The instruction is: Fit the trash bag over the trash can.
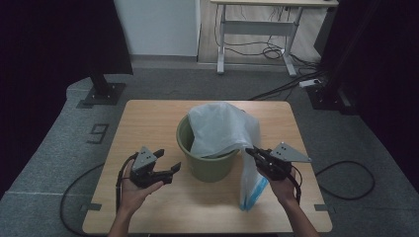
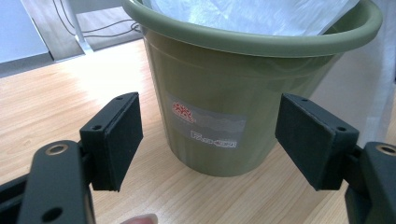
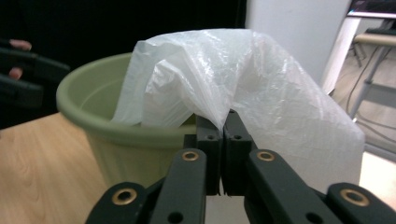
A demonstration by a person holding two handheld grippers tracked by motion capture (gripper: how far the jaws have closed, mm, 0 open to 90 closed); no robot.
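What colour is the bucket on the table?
The bucket is olive green, with a pale label bearing a red mark. It shows best in the left gripper view.

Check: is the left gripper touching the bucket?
Apart. In the left gripper view, the left gripper has its jaws wide open with bare tabletop between its pads and the bucket.

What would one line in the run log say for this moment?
right gripper: jaws shut on plastic bag | bag: draped over green bucket | left gripper: jaws open, empty, beside bucket | table
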